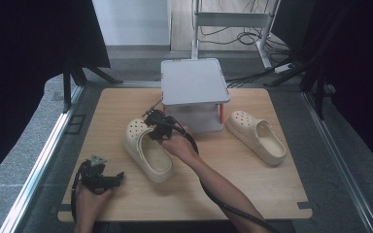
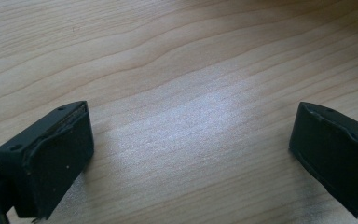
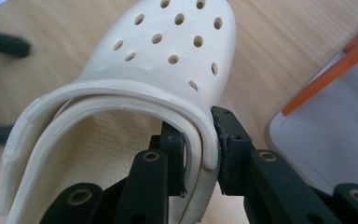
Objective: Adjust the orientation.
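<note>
Cream clog [image 1: 148, 150], a foam shoe with round holes over the toe, sits left of the middle of the wooden table [image 1: 252, 194], toe pointing toward the far edge. The right gripper [image 1: 151, 127] pinches the clog's side wall by the opening: in the right gripper view one black pad sits inside the shoe against the folded strap and the other presses the outer wall [image 3: 205, 140], jaws tightly clamped on the rim. Nothing lies inside the clog. Just beyond it, at the middle of the far edge, stands a grey box [image 1: 194, 82] with a flat lid and an orange strip at its right side; its contents cannot be seen. A second matching clog [image 1: 257, 138] lies to the right of the box, well apart from the first. The left gripper [image 1: 119, 178] rests low near the table's near left corner, its jaws spread wide over bare wood, holding nothing.
</note>
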A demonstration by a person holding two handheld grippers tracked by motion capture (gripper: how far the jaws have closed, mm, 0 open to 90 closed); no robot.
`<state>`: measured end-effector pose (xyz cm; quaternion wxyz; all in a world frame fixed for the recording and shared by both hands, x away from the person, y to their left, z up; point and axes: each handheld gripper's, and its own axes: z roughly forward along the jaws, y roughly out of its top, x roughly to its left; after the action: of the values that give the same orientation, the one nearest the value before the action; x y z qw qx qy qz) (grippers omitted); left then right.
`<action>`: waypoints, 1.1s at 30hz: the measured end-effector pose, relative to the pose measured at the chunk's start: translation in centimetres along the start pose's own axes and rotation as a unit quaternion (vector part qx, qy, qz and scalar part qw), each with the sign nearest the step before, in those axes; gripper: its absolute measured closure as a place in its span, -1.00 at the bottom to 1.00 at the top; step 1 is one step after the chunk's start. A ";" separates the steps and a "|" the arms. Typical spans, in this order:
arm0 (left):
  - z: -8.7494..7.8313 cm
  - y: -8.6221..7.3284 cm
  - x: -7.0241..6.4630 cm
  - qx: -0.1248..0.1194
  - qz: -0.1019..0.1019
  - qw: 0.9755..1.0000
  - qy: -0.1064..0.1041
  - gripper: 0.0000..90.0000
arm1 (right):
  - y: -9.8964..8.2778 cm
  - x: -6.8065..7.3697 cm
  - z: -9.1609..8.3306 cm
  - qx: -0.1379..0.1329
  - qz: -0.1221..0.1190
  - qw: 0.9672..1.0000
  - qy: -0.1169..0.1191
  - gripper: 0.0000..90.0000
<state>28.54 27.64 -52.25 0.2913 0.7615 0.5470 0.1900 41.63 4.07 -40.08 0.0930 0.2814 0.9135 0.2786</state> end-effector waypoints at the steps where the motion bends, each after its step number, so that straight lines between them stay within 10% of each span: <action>1: 0.0 0.0 0.0 0.001 -0.001 1.000 0.001 -1.00 | -0.1 0.1 -0.4 -0.002 -0.002 1.000 0.005 0.67; 21: 0.0 0.0 0.0 0.000 0.000 1.000 0.000 -1.00 | -7.4 0.2 -7.8 -0.032 -0.038 0.998 0.047 0.67; 33: 0.0 0.0 0.0 0.000 -0.002 1.000 0.000 -1.00 | -14.3 0.8 -8.6 -0.024 -0.039 0.997 0.058 0.66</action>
<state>28.53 27.61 -52.25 0.2915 0.7606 0.5483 0.1895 31.58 -9.18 -41.01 0.0575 0.2263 0.9208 0.3123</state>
